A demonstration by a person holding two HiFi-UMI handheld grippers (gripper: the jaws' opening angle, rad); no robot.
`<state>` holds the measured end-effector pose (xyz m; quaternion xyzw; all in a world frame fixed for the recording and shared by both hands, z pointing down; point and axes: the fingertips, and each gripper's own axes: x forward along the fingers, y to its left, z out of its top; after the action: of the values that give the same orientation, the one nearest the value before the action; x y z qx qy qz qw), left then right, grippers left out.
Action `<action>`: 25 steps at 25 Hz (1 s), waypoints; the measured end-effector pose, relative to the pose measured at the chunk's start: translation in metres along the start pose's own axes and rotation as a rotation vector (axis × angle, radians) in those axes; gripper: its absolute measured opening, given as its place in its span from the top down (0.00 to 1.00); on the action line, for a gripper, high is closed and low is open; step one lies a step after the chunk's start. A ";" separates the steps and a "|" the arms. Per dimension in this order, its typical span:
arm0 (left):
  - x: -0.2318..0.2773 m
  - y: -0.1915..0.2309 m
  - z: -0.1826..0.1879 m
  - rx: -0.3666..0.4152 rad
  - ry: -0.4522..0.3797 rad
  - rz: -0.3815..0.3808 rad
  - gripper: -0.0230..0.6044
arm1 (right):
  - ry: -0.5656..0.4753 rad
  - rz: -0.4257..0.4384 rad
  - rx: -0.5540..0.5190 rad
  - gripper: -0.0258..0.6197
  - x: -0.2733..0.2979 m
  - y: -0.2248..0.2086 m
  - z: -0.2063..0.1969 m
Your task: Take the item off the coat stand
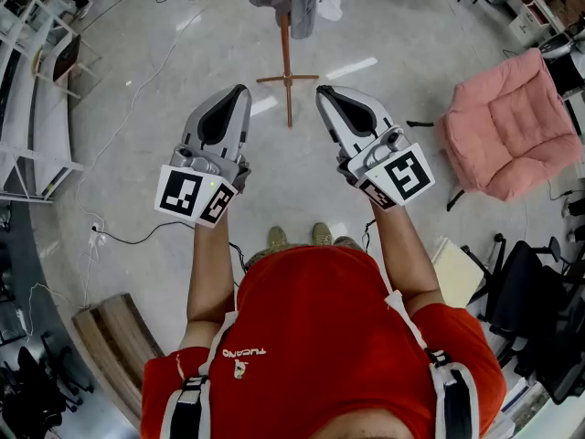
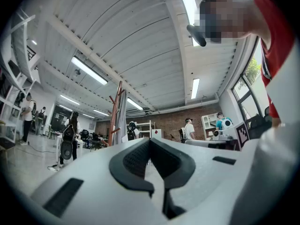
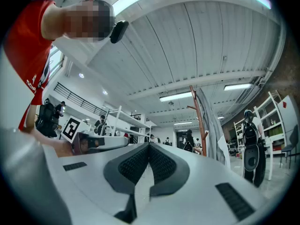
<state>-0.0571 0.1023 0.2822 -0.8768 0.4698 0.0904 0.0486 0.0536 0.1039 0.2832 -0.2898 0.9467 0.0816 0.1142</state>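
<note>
Left gripper (image 1: pixel 239 92) and right gripper (image 1: pixel 322 93) — both closed, empty — hang well short of the grey garment (image 1: pixel 304 3) on the coat stand (image 1: pixel 287 58).

The pale, glossy floor (image 1: pixel 183 154) carries the wooden coat stand (image 1: pixel 286 58), its crossed feet planted just beyond the jaws, on the line between the two pairs. Well right of the right-hand jaws sits a pink cushioned armchair (image 1: pixel 512 122). Left of the left-hand jaws a white cable (image 1: pixel 137 90) trails past a white shelving rack (image 1: pixel 37 126). Behind them lies a wooden bench (image 1: pixel 114 337).
</note>
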 end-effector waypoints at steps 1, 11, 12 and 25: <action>-0.001 0.001 -0.001 -0.001 -0.001 -0.003 0.95 | 0.000 0.004 0.004 0.93 0.001 0.001 -0.001; -0.018 0.040 -0.003 -0.012 -0.015 -0.026 0.95 | 0.003 -0.027 0.013 0.93 0.034 0.017 -0.014; -0.022 0.046 -0.003 -0.013 -0.017 -0.029 0.95 | 0.005 -0.032 0.010 0.93 0.038 0.020 -0.015; -0.016 0.123 -0.010 -0.043 -0.018 -0.066 0.95 | 0.081 -0.094 -0.027 0.93 0.098 0.019 -0.037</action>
<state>-0.1665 0.0454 0.2951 -0.8918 0.4380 0.1070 0.0368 -0.0425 0.0595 0.2948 -0.3385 0.9348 0.0772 0.0753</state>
